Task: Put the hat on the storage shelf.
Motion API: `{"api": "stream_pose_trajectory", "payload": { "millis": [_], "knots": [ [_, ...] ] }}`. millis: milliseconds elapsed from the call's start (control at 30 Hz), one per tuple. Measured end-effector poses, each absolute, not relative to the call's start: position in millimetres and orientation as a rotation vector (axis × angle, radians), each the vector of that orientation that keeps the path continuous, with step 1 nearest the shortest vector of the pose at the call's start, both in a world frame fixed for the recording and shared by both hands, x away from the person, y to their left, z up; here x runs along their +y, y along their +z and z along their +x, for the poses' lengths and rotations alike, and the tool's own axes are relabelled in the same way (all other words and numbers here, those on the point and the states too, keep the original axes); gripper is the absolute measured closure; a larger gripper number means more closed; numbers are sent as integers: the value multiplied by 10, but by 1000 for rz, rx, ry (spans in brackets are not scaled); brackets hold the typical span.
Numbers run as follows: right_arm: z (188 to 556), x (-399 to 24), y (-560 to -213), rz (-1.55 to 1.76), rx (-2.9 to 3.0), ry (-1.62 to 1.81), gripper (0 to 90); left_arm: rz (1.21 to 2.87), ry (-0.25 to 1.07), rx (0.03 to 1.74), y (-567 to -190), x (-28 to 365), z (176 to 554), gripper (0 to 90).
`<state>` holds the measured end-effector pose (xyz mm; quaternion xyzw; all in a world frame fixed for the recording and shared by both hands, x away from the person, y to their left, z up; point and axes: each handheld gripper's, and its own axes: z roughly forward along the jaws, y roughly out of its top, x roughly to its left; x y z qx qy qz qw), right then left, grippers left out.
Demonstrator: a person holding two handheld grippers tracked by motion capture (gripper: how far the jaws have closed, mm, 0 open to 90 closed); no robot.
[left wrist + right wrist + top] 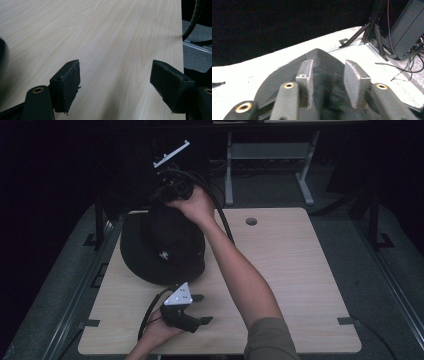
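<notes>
A black wide-brimmed hat [162,245] lies on the left half of the light wooden table [280,260]. My right gripper [165,202] hangs over the far side of its crown, held by a hand that reaches across from the lower right. In the right gripper view its jaws [329,66] stand partly apart, with the hat's crown [322,58] under and between them; the pads do not visibly press on it. My left gripper [205,308] rests near the front edge, just in front of the hat's brim. Its jaws [115,65] are wide open over bare wood [112,32].
A round cable hole [251,221] sits near the table's far edge. Beyond the table stand grey desk legs [305,175]. A ribbed cable [192,22] hangs past the table's edge. Dark equipment and wires [404,32] stand on the floor beside the table.
</notes>
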<state>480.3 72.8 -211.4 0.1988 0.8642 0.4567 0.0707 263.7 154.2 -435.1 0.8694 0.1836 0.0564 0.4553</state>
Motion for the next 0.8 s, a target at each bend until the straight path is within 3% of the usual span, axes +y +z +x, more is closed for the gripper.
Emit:
{"api": "stream_pose_trajectory", "payload": {
  "millis": [333,800],
  "knots": [
    [4698,329,-2177,650,2560,1487,442,2142,143,452,-4343,1522,2601,237],
    [4565,-300,-2352,731,2495,1601,361,2109,134,498,-4342,1566,2672,230]
  ]
}}
